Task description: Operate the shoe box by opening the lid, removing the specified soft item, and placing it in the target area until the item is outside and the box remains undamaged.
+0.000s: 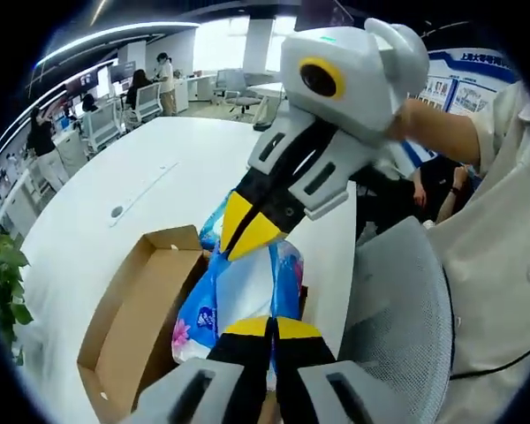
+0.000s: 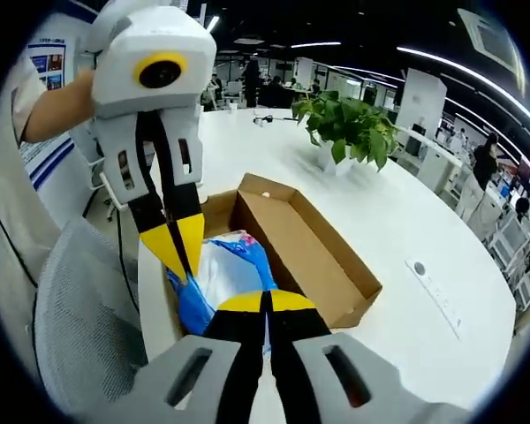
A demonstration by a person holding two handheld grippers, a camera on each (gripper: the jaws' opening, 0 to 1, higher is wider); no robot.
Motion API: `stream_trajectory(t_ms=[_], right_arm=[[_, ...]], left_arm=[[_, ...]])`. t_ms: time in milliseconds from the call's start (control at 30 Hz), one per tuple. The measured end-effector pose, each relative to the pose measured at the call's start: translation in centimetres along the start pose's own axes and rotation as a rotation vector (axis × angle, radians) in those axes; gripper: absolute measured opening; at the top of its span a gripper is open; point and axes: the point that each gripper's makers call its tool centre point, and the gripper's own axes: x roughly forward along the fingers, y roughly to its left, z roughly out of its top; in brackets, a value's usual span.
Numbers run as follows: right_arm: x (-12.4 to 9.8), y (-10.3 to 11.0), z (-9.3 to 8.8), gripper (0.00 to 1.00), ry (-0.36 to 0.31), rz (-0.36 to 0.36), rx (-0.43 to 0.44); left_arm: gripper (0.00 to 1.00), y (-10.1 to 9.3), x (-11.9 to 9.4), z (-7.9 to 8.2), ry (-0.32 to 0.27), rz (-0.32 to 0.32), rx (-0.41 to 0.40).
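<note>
The brown cardboard shoe box (image 2: 314, 247) is seen already open on the white counter (image 2: 406, 221). The blue-and-white soft plastic pack (image 1: 238, 296), at lower centre, is pinched by the closed left tongs (image 1: 271, 324) and right tongs (image 2: 267, 300), seemingly raised above the box; placement remains.

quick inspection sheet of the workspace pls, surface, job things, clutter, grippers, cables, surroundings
surface: white table, large and rounded, with a round grommet set in its top.
job's things: open cardboard shoe box near the table edge; blue and white soft plastic pack held over it, part inside.
clutter: potted green plant on the table.
grippers: left gripper shut on the pack from one end; right gripper shut on it from the other; yellow-tipped fingers.
cables: a thin dark cable hangs by the table edge.
surroundings: grey mesh chair beside the table; open office with desks and seated people.
</note>
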Motion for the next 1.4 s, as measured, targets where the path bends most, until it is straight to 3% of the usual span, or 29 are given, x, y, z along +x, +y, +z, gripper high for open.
stream_trajectory(t_ms=[533, 967, 1400], right_arm=[[-4.7, -1.4, -3.6, 0.00, 0.006, -0.042, 0.070], [-9.4, -4.2, -7.3, 0.00, 0.024, -0.096, 0.118], [-12.8, -7.7, -10.9, 0.00, 0.059, -0.128, 0.126]], left_arm=[[0.00, -2.9, 3.3, 3.8, 0.013, -0.077, 0.067], [0.00, -5.2, 7.7, 8.7, -0.002, -0.158, 0.137], [0.00, -6.6, 11.9, 12.7, -0.011, -0.193, 0.171]])
